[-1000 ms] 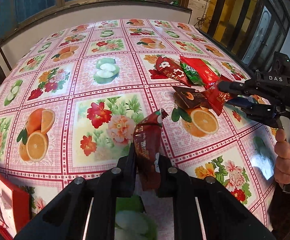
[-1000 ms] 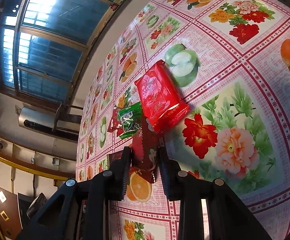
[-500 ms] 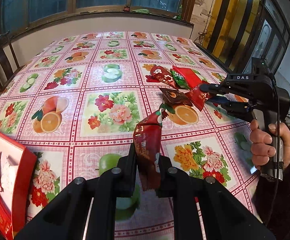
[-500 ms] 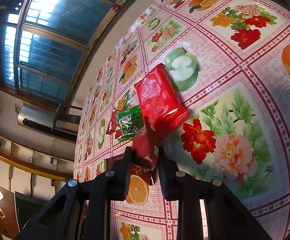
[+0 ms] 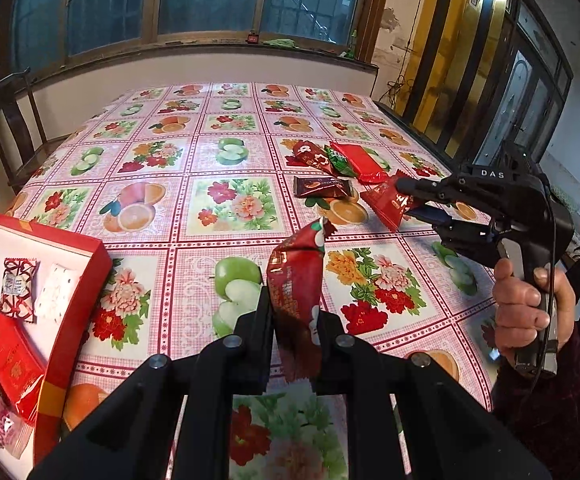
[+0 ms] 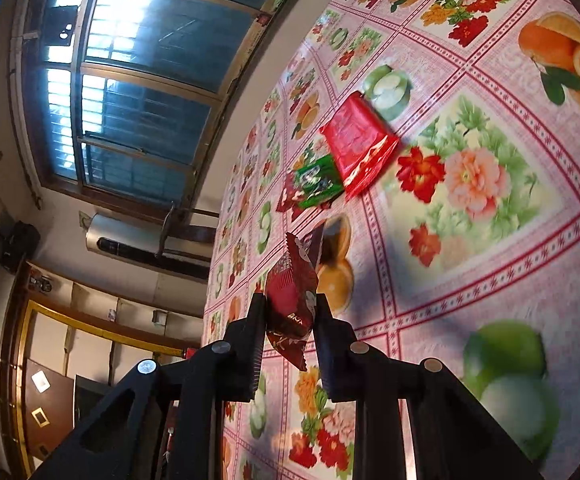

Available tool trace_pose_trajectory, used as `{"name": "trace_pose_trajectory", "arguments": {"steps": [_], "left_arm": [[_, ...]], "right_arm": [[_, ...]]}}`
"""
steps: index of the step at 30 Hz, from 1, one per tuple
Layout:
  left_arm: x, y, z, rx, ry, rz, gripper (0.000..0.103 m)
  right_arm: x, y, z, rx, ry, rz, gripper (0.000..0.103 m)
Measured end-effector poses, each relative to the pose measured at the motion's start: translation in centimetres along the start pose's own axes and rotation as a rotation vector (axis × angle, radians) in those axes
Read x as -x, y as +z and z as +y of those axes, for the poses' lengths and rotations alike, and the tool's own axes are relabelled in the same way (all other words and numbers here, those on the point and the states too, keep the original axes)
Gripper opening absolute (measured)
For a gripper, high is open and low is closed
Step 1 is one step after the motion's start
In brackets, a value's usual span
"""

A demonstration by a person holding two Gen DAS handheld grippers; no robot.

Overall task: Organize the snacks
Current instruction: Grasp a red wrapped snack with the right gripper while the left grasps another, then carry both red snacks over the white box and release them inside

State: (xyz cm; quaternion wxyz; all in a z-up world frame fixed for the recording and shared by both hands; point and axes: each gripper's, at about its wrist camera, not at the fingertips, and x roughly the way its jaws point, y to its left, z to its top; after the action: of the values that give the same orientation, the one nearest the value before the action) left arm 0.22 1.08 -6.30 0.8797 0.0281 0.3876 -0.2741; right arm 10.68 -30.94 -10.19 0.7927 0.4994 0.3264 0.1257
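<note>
- A dark red snack packet [image 5: 296, 304] is pinched between the fingers of the left gripper [image 5: 294, 320], held off the table, its long axis running up and away from the gripper, top end tilted to the right.
- A second red snack packet [image 6: 292, 300] is clamped by the right gripper [image 6: 290, 312], also in the air, its long axis along the fingers and its crimped tip pointing toward the table.
- Left on the floral tablecloth [image 5: 229, 200]: a brown packet [image 5: 322, 187], a flat red packet [image 5: 364, 162], a green packet [image 5: 340, 160] and a patterned red packet [image 5: 310, 154], clustered toward the right edge.
- The red box [image 5: 69, 320] sits at the near left corner, open, with wrapped snacks lying in it.
- Between the box and the cluster the cloth is bare, giving wide room; the far edge meets a wall below the windows [image 5: 193, 0].
</note>
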Motion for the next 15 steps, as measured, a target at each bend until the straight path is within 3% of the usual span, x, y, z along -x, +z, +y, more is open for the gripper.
{"name": "trace_pose_trajectory", "arguments": {"steps": [4, 8, 15], "left_arm": [[2.0, -1.3, 0.8, 0.023, 0.027, -0.027, 0.013], [3.3, -3.6, 0.5, -0.020, 0.085, -0.031, 0.013], [4.4, -5.6, -0.5, -0.069, 0.096, -0.049, 0.013]], "right_arm": [[-1.0, -3.1, 2.0, 0.051, 0.080, 0.043, 0.024], [-2.7, -6.7, 4.4, 0.143, 0.142, 0.089, 0.024], [-4.6, -10.1, 5.5, 0.199, 0.201, 0.133, 0.024]]}}
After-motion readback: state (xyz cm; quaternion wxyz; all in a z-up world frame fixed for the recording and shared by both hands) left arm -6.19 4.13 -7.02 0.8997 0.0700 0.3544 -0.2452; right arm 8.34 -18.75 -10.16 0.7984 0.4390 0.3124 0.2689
